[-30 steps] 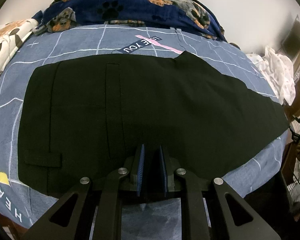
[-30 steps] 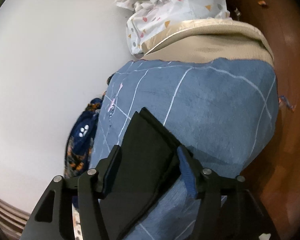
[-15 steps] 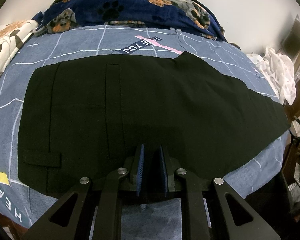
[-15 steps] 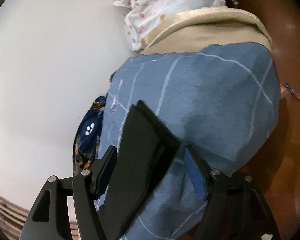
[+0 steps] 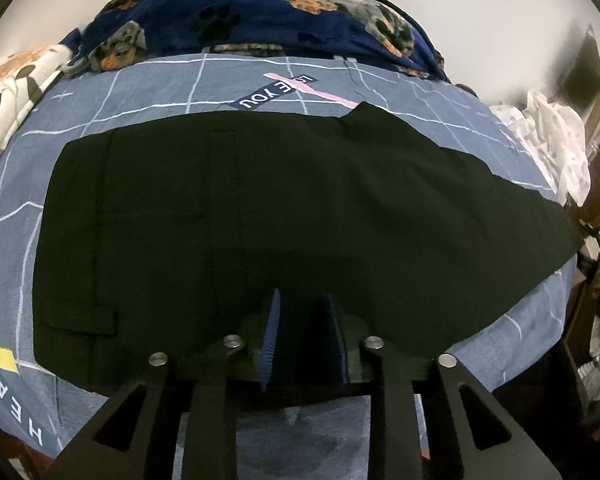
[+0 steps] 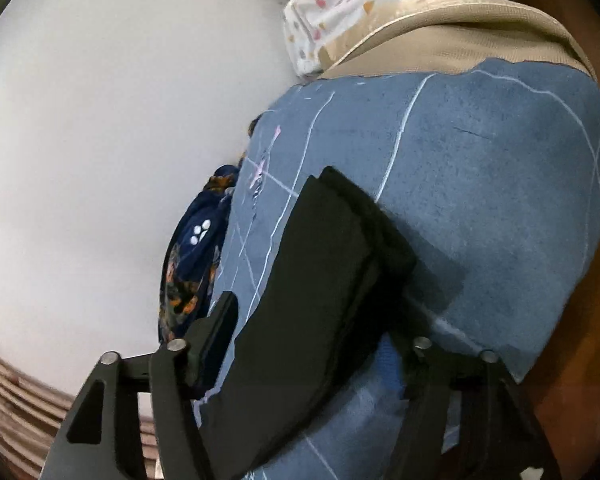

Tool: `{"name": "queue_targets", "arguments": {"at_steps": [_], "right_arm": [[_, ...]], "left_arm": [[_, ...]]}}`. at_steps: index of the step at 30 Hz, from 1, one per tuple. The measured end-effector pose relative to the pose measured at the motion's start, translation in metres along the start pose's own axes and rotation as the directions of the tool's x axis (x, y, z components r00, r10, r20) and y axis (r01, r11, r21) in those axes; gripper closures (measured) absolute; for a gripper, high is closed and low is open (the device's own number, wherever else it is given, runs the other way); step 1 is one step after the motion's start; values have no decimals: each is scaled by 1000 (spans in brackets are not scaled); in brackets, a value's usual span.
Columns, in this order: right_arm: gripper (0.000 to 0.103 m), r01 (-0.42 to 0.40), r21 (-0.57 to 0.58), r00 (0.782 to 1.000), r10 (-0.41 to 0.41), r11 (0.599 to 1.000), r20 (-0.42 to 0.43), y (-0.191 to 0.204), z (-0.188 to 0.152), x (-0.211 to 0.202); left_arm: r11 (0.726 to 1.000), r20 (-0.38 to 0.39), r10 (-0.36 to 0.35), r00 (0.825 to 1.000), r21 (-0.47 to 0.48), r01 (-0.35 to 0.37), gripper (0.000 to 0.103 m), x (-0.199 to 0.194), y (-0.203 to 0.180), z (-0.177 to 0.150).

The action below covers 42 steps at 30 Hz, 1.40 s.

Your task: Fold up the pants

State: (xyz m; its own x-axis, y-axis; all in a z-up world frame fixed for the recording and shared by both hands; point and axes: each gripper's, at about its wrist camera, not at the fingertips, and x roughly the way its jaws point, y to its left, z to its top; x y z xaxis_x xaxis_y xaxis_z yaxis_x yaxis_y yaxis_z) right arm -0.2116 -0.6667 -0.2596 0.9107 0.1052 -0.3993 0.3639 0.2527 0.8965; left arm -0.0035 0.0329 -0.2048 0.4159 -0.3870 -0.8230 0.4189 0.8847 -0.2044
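Left wrist view: black pants (image 5: pixel 284 216) flat on the blue bedsheet (image 5: pixel 148 92), long axis left to right, waist left, legs tapering right. Left gripper (image 5: pixel 302 332) over the near edge; its jaws have just been opening, a narrow gap, near hem between them, pad contact hard to make out.

Right wrist view: leg hems (image 6: pixel 332 264) lie ahead of the right gripper (image 6: pixel 312 344). Its jaws have just been closing around the cloth; right pad hidden, so grip cannot be told.
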Motion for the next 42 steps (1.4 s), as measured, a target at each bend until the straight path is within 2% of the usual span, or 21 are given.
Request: {"name": "queue_targets", "arguments": {"at_steps": [1,2,3,7,13,18,20,22,23,27,33,42], "right_arm": [[69,32,3,999,-32,999,-13,1,0,4],[90,78,-8,996,-78,997,-39,2,-2,11],[91,92,-16,995,-93,996,-40,2,-4,12],[93,87,-11,996,-87,996,-19,0,-8,8],[93,97,-11,995,-97,995,-7,0,-12,6],[93,138,-13,990,-138,990,8,7,-12,10],[92,154,-14,988,-153,988,17,9,-12,10],[92,165,-22,986,-165,986,24,12,-12,9],[92,164,-21,986,-164,986,30,14,-13,8],[92,152,-37,988,-151,988,41,24,-14,4],[92,116,-77,993,-113,990,42,48,-18,3],[92,30,-157,999,-34,987,-22,97,-46,20]], "left_arm": [[1000,1,1,1000,6,-1,70,0,-2,0],[1000,1,0,1000,11,0,69,0,-4,-1],[1000,0,1,1000,20,-1,66,0,-6,0],[998,-1,15,1000,56,-15,59,1,-14,-1],[999,5,13,1000,45,-13,57,-3,-15,-1],[996,48,70,996,53,-73,57,-19,-25,7],[992,79,104,991,57,-109,53,-28,-30,10],[988,106,137,985,54,-143,42,-36,-34,14],[986,122,154,981,47,-160,40,-39,-34,15],[980,142,190,971,28,-196,34,-42,-30,18],[968,124,245,962,17,-249,34,-36,-24,19],[958,129,282,951,9,-285,25,-39,-20,16]]}}
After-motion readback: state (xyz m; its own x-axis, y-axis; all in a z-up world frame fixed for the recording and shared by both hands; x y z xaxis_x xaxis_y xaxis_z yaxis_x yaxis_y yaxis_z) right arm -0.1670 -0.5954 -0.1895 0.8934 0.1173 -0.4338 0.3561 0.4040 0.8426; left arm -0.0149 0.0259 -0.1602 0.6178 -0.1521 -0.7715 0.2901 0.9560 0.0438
